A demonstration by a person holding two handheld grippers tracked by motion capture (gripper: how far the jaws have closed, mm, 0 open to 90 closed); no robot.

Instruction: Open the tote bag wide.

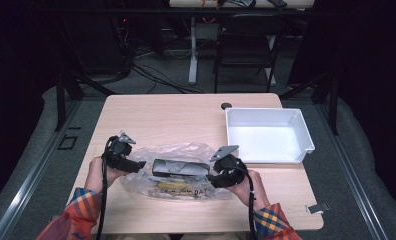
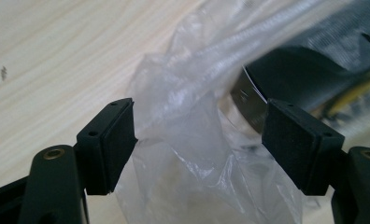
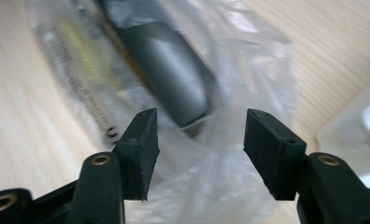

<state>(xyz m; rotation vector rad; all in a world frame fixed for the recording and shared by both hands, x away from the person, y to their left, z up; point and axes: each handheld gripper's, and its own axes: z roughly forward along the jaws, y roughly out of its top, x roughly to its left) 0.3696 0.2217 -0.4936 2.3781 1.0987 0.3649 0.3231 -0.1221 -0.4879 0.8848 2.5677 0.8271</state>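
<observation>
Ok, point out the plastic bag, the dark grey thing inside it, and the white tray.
plastic bag [image 1: 186, 150]: high view, crinkled far edge.
dark grey thing [image 1: 180, 167]: high view, middle of its top, seen through the bag.
white tray [image 1: 268, 112]: high view, far rim.

Both sleeves are plaid, orange and red crossed with blue and yellow. The left gripper [image 1: 136, 164] and right gripper [image 1: 212, 176] are matt black, each topped by a grey three-cornered plate and trailing a black cable. Their jaws carry blocky black pads, small screw holes and brass-coloured pivot rings.
</observation>
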